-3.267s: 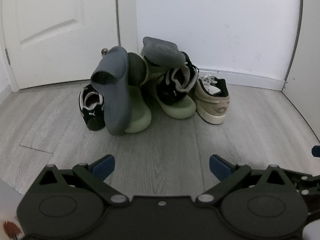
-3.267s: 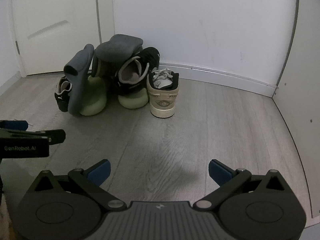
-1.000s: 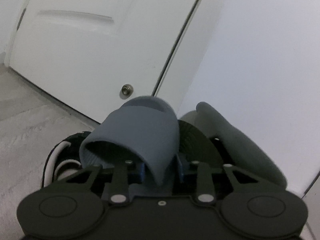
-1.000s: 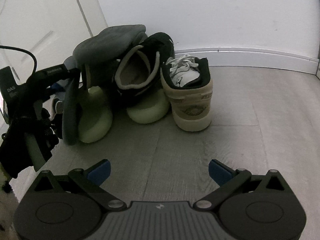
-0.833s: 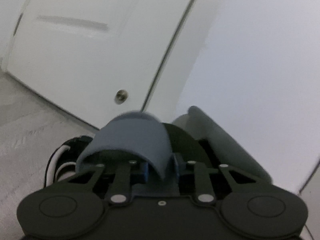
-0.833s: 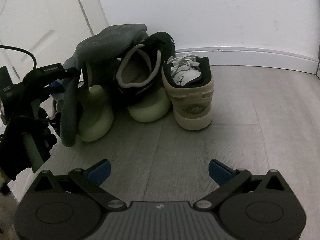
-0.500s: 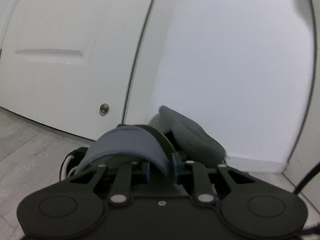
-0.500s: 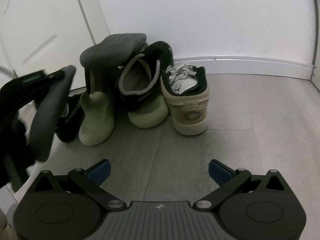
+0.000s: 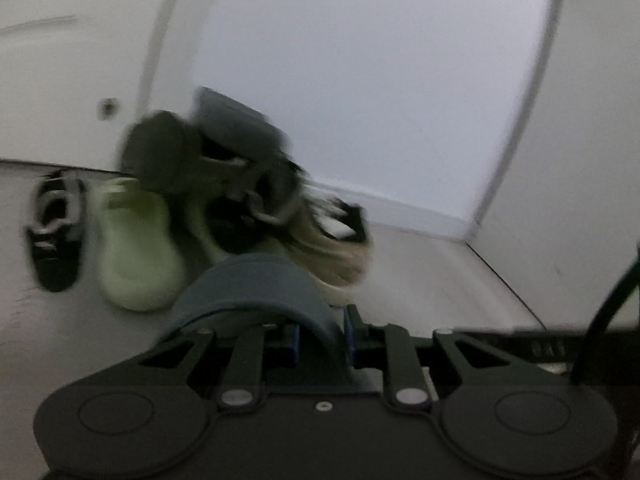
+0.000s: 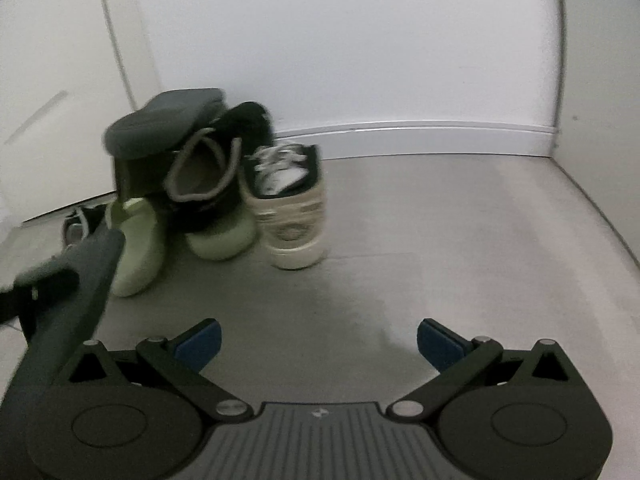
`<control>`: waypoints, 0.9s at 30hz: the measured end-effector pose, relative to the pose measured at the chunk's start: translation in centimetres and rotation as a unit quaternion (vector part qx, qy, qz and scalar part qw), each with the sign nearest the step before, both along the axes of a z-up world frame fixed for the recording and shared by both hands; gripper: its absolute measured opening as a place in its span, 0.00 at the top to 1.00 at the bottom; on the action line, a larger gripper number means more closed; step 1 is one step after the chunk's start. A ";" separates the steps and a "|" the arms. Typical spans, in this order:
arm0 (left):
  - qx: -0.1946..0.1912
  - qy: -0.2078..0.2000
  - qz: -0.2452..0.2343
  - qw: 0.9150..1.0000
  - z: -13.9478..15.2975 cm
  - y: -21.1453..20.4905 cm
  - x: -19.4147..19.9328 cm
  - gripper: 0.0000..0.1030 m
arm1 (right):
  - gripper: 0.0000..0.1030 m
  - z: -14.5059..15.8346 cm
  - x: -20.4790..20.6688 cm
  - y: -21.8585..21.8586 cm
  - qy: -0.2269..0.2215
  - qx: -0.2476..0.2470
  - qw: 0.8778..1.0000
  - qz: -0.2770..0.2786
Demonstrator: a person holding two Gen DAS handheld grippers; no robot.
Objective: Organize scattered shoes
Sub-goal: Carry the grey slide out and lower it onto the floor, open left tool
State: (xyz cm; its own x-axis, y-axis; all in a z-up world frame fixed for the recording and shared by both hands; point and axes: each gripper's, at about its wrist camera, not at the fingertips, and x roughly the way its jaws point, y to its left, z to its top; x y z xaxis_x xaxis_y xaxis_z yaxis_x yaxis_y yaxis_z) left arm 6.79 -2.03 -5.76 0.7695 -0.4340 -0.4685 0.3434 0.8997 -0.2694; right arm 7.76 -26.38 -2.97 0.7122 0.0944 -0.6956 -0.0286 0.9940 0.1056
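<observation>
The left gripper (image 9: 320,340) was squeezed tight on a blue-grey slipper (image 9: 256,284). Its blue pads (image 9: 349,340) pinched the slipper's edge, and the slipper's rounded top stuck up just in front of the claw. From the right wrist camera, the same slipper hung in the air, off the floor, at the left edge.

The right gripper (image 10: 318,338) was wide open with nothing in it. Only bare grey floor (image 10: 440,240) lay between its blue pads.

Farther out, the other shoes sat in a heap by the white wall (image 10: 360,40). A second grey slipper (image 10: 168,118) lay on top. Under it leaned a black sneaker (image 10: 216,168) and two light green clogs (image 10: 140,248). A cream sneaker (image 10: 292,216) stood beside them on the right. Another black sneaker (image 9: 54,232) lay on the left near the white door (image 9: 60,60). The left camera's picture was blurry.
</observation>
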 end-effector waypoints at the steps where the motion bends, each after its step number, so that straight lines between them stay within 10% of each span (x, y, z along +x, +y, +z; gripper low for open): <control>1: 0.007 0.000 -0.014 1.000 -0.3 -1.0 0.1 0.79 | 0.00 0.0 -0.1 -0.5 -0.001 -0.006 1.000 -0.005; 23: 0.015 0.044 -0.078 0.996 -6.0 -10.6 3.1 0.82 | 0.00 -1.3 0.6 -4.9 0.013 -0.065 0.996 -0.058; 27: 0.013 0.056 -0.080 0.995 -5.9 -10.3 3.4 0.63 | 0.00 -1.5 0.7 -5.0 0.018 -0.065 0.996 -0.060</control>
State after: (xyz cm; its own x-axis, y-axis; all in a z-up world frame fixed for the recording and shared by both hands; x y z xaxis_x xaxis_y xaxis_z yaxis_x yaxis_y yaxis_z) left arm 10.19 -12.30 -11.70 0.6342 -0.5332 -0.5599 0.4522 0.8432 -0.2908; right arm 8.49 -31.37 -4.47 0.6875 -0.0827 -0.7214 0.0922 0.9954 -0.0263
